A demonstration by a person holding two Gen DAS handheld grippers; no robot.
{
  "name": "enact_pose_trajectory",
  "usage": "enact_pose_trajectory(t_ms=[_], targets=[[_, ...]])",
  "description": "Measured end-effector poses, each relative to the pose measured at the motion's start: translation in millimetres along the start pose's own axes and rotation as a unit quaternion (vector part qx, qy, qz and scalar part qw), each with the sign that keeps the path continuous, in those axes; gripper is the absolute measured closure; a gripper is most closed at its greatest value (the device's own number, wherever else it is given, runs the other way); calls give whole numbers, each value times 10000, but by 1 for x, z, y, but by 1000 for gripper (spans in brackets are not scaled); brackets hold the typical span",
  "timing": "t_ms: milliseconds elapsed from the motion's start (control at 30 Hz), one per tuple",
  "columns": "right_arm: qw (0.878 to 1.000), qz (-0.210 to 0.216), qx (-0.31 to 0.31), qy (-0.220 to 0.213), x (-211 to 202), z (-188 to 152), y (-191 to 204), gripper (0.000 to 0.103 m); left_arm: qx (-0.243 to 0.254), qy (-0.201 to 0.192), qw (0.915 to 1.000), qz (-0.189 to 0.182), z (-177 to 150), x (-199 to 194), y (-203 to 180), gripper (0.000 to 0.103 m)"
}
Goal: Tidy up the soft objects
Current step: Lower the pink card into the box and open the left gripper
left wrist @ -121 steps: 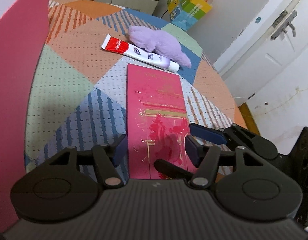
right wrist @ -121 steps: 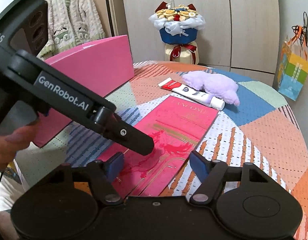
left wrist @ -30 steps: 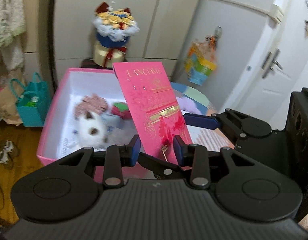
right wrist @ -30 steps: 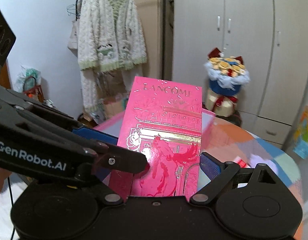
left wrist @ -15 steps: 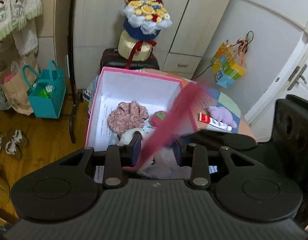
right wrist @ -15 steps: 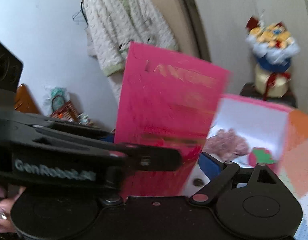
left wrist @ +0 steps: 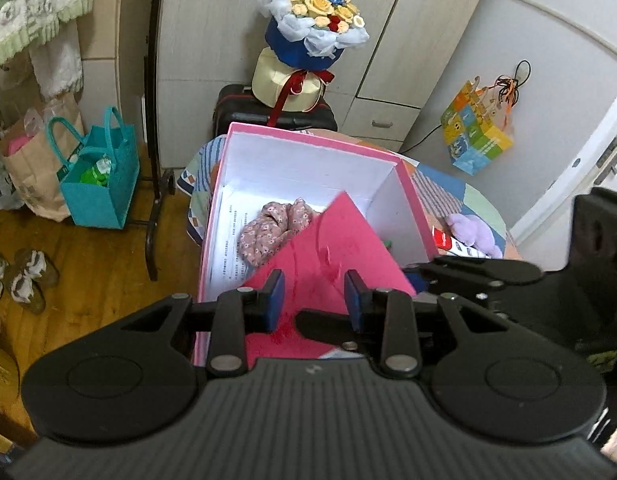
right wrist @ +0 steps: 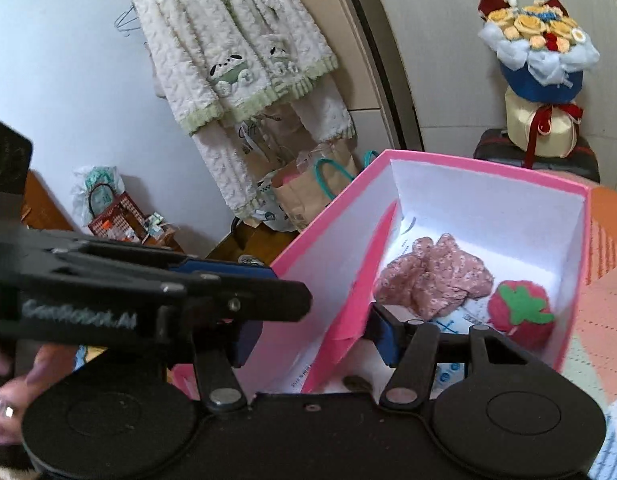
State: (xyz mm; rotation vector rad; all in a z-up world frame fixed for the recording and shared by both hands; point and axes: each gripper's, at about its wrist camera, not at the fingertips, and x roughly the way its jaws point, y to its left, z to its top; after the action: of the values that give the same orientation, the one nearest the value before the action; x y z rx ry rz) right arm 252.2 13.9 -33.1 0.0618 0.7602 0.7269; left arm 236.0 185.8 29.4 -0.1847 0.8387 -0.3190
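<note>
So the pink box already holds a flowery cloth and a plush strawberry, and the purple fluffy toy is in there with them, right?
Not quite. The pink box does hold the flowery cloth and the plush strawberry, but the purple fluffy toy is not inside: the left wrist view shows it lying outside the box on the patterned table, next to a tube.

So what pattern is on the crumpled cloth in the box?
A small floral print on dusty pink; the cloth shows best in the right wrist view.

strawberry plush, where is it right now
The strawberry plush lies inside the pink box, low right in the right wrist view, by the box's right wall and just right of the floral cloth.
</note>
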Motion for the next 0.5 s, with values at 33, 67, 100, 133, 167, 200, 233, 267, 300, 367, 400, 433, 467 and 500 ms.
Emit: enact_pose_trajectory(t_ms=[33, 67, 100, 133, 167, 200, 233, 267, 300, 367, 400, 433, 467, 500], targets=[[9999, -60, -90, -53, -4, -1, 0, 39, 46, -37, 10000, 26, -3, -3, -2, 72], [9995, -164, -222, -123, -11, -5, 2, 39, 94, -79, 9999, 54, -4, -5, -4, 72], [9990, -253, -314, -178, -16, -6, 1, 39, 160, -122, 9998, 80, -7, -7, -6, 72], [9982, -339, -432, -246, -23, -11, 3, 39, 226, -160, 9996, 105, -9, -11, -9, 72], [9973, -410, -520, -316, -29, -14, 4, 39, 278, -191, 9994, 117, -11, -14, -12, 72], [9967, -446, -571, -365, -35, -16, 5, 39, 344, -219, 9991, 107, -13, -18, -15, 71], [9963, -453, -616, -391, -42, -19, 5, 39, 400, -239, 9989, 81, -15, -22, -19, 71], [9959, -456, -650, -424, -49, -21, 5, 39, 423, -247, 9988, 69, -17, -26, -21, 71], [9954, -492, -680, -458, -56, -23, 6, 39, 454, -264, 9986, 64, -19, -30, -24, 71], [9941, -582, -752, -531, -67, -26, 9, 39, 551, -311, 9980, 57, -23, -38, -30, 71], [9933, -614, -793, -570, -74, -28, 11, 39, 598, -329, 9977, 61, -25, -43, -34, 71], [9928, -639, -823, -596, -80, -30, 13, 39, 635, -339, 9974, 58, -26, -47, -37, 70], [9923, -659, -845, -622, -87, -32, 15, 39, 680, -353, 9971, 49, -28, -51, -41, 70], [9919, -675, -865, -640, -94, -33, 18, 39, 704, -366, 9968, 43, -30, -55, -44, 69]])
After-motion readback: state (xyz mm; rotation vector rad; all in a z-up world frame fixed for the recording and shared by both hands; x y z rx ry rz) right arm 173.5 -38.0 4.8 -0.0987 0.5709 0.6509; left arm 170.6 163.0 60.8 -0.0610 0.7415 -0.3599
